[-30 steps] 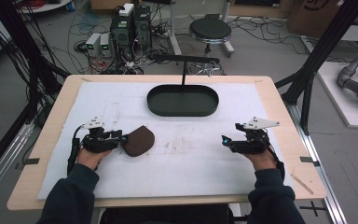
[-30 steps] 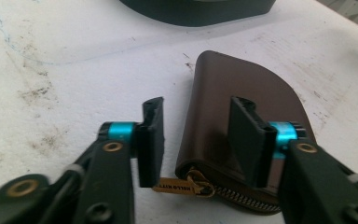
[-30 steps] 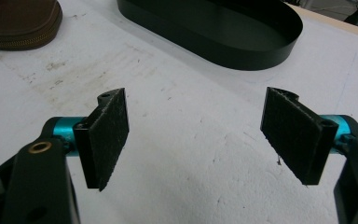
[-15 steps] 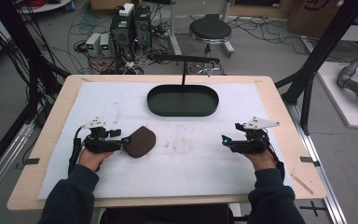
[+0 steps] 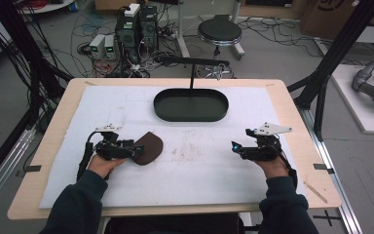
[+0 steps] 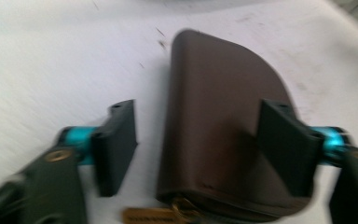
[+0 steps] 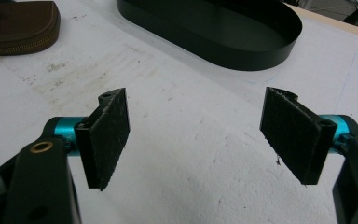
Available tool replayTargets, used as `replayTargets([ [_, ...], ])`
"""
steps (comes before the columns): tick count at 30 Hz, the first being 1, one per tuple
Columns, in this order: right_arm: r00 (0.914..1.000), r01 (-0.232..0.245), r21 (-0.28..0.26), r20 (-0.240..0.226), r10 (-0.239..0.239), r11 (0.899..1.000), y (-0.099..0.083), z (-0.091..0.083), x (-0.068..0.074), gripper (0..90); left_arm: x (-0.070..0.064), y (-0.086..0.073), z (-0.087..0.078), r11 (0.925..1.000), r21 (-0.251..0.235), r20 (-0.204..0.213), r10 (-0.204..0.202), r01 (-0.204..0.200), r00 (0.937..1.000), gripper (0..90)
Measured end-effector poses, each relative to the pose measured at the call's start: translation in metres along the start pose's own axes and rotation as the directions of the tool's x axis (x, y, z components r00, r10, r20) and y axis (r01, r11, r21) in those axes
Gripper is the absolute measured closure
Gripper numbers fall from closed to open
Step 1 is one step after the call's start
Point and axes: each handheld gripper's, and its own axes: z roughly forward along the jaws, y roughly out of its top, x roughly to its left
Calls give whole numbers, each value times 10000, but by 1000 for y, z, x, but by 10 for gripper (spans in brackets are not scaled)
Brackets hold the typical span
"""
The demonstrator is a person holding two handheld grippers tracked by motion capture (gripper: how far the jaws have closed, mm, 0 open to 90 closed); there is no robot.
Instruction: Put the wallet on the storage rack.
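Note:
A brown zipped leather pouch [image 5: 151,146] lies flat on the white mat at centre left. My left gripper [image 5: 135,149] is at its left end and open. In the left gripper view the pouch [image 6: 214,88] lies between the jaws of the left gripper [image 6: 203,144], with a gap beside one jaw and the other jaw over the pouch's edge. That view is blurred. My right gripper [image 5: 236,146] is held low over the mat at the right, open, and in its own view the right gripper [image 7: 198,140] has nothing between its pads. The pouch [image 7: 18,25] shows far off there.
A black oval tray [image 5: 191,118] stands at the back centre of the white mat [image 5: 199,165], also seen as the tray [image 7: 242,58] ahead of the right gripper. A black stand on a thin post rises behind it. Wooden table edges frame the mat.
The left gripper has edged slightly right onto the pouch's end. The right hand and the pouch have stayed in place.

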Motion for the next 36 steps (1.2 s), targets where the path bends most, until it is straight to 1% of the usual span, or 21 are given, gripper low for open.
replayTargets([
  [1,10000,0,0,0,0,10000,0,0,0,243,0,0,0,10000,0,0,0,0,10000,442],
  [4,10000,-35,-28,9,35,10000,0,-1,-1,246,-2,0,-1,9999,-20,-57,149,-149,9999,483],
  [8,10000,-49,-79,19,49,10000,0,-1,-1,248,-3,2,-8,9986,-500,7,153,-152,9999,604],
  [12,9999,-104,-100,0,104,9999,1,-2,-1,248,-7,3,-11,9975,-676,-54,186,-189,9998,666],
  [14,10000,-77,-104,-4,77,9999,1,-1,-1,248,-12,5,-16,9931,-1095,-281,399,-427,9988,688],
  [15,10000,-76,-99,-1,76,9999,1,-1,-1,248,-12,5,-16,9931,-1095,-281,399,-427,9988,696],
  [16,10000,-76,-98,3,76,9999,1,-1,-1,248,-15,6,-19,9885,-1348,-516,619,-683,9968,702],
  [18,10000,-67,-102,8,67,9999,1,-2,-1,248,-16,7,-20,9857,-1442,-680,781,-873,9946,708],
  [19,10000,-68,-103,1,68,9999,1,-2,-1,249,-20,8,-23,9790,-1551,-1166,1152,-1326,9865,710],
  [20,10000,-55,-100,1,55,9999,1,-2,-1,248,-22,9,-24,9756,-1570,-1372,1321,-1533,9817,710],
  [21,10000,-46,-97,-14,46,9999,1,-2,-1,248,-22,9,-24,9756,-1570,-1372,1321,-1533,9817,710],
  [22,10000,-39,-85,-29,39,10000,1,-2,-1,248,-27,12,-26,9651,-1513,-2009,1816,-2136,9626,710],
  [23,10000,-45,-79,-25,45,10000,1,-2,-1,248,-27,12,-26,9651,-1513,-2009,1816,-2136,9626,710],
  [24,10000,-33,-70,-33,32,10000,0,-2,-1,248,-34,14,-27,9503,-1333,-2681,2388,-2815,9333,710],
  [28,10000,-46,-79,-65,45,10000,0,-2,-1,248,-42,15,-26,9302,-1057,-2986,3075,-3515,9035,709],
  [29,10000,-44,-84,-60,44,10000,0,-2,-1,248,-42,15,-26,9302,-1057,-2986,3075,-3515,9035,708],
  [30,10000,-17,-68,-66,17,10000,0,-2,-1,248,-45,16,-25,9241,-1040,-2976,3239,-3677,8981,705],
  [33,10000,-6,-44,-76,6,10000,0,-1,-1,248,-45,14,-26,9182,-1313,-2673,3302,-3737,9053,684],
  [34,10000,-6,-44,-76,6,10000,0,-1,-1,248,-45,14,-26,9182,-1313,-2673,3302,-3737,9053,681],
  [35,9999,-2,-53,-109,1,10000,1,-1,0,248,-46,13,-26,9130,-1405,-2514,3414,-3831,9057,674],
  [36,9999,24,-54,-114,-25,10000,1,-1,0,248,-46,13,-27,9124,-1519,-2371,3397,-3801,9101,667],
])
